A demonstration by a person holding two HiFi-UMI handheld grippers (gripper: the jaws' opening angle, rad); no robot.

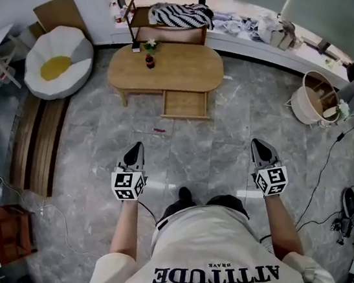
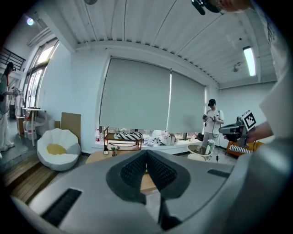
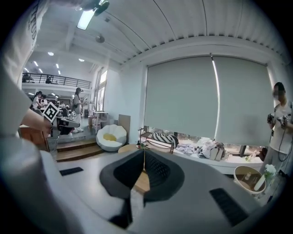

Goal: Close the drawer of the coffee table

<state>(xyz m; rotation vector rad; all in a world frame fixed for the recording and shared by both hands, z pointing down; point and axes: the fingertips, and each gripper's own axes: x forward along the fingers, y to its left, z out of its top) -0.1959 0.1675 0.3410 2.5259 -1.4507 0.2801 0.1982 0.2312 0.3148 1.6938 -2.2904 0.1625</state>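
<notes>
The left gripper point(image 1: 136, 148) and the right gripper point(image 1: 258, 144) both have their jaws clenched together with nothing between them. Both are well apart from the oval light-wood coffee table point(image 1: 187, 71). The table's shallow wooden drawer point(image 1: 185, 103) stands pulled out from the side nearest the grippers, untouched.

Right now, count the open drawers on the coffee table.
1: the drawer, pulled out of the near side of the coffee table in the head view. Any on its far side would be hidden.
</notes>
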